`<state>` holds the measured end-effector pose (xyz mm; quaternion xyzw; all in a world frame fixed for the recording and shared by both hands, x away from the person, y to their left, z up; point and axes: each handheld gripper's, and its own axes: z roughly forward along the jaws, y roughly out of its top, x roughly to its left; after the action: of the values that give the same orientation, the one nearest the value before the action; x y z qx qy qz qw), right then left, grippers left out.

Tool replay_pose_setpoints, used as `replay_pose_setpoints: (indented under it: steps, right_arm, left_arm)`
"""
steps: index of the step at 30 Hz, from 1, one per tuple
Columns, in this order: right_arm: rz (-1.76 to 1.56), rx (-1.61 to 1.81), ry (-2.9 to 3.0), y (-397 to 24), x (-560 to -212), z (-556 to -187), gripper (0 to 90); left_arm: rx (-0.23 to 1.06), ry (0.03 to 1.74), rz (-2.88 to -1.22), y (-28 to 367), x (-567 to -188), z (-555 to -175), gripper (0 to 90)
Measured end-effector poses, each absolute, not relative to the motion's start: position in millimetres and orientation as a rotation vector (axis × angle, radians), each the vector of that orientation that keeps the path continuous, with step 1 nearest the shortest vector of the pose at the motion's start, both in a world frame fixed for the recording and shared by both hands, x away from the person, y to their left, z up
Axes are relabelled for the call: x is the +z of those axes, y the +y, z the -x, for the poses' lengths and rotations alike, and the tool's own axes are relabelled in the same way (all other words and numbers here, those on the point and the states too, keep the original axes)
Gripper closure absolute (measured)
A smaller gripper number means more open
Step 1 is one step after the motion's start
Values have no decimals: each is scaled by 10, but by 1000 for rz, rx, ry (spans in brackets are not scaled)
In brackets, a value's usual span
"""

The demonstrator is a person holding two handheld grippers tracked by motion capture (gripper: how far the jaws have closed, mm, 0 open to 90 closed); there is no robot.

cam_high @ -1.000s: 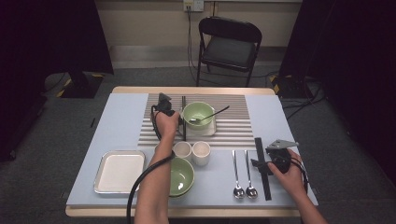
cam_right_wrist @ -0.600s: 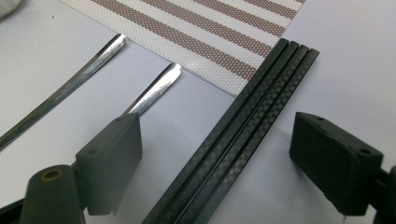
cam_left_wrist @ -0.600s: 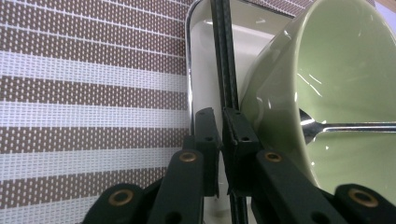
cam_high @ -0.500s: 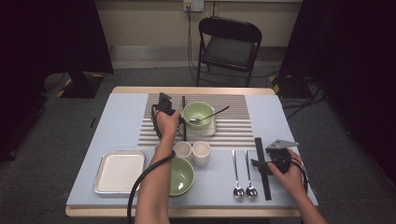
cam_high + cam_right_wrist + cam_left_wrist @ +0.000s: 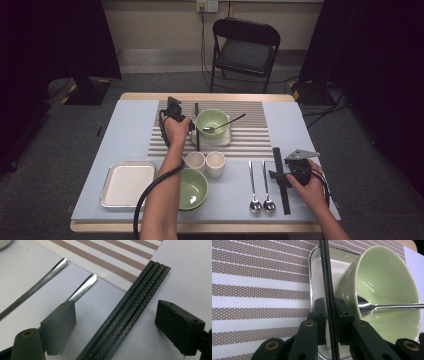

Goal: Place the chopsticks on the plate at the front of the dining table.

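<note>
A black chopstick [image 5: 327, 285] lies on the striped placemat [image 5: 257, 290] against the rim of a small white tray [image 5: 317, 277]. My left gripper [image 5: 330, 315] straddles it. Its jaws have just been opening, and a thin gap shows beside the stick. In the high view this gripper [image 5: 192, 126] sits left of the pale green bowl [image 5: 212, 121], which holds a spoon [image 5: 226, 123]. My right gripper [image 5: 120, 327] stands wide open over a bundle of black chopsticks [image 5: 130, 307] lying flat on the table, touching none of them. It rests at the front right [image 5: 281, 175].
Two spoons [image 5: 260, 187] lie left of the chopstick bundle [image 5: 280, 165]. Two small cups [image 5: 206, 162] and a second green bowl [image 5: 194, 189] sit in front of the placemat [image 5: 250, 137]. A metal tray [image 5: 127, 182] lies front left. A folding chair [image 5: 245, 47] stands beyond the table.
</note>
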<state>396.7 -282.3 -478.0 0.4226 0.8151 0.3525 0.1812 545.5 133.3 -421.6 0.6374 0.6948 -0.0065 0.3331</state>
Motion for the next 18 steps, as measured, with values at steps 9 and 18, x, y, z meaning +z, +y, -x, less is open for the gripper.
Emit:
replay_pose_setpoints:
  steps: [9,18]
  right_arm:
    - [-1194,996,2302,-2823,-4780,-3967,162]
    - [-1194,994,2301,-2823,-4780,-3967,162]
  left_arm:
    - [-15,1808,-1663,1413,-4153,-5379,730]
    - [-5,1791,-1676,1461,-4090,-5321,578]
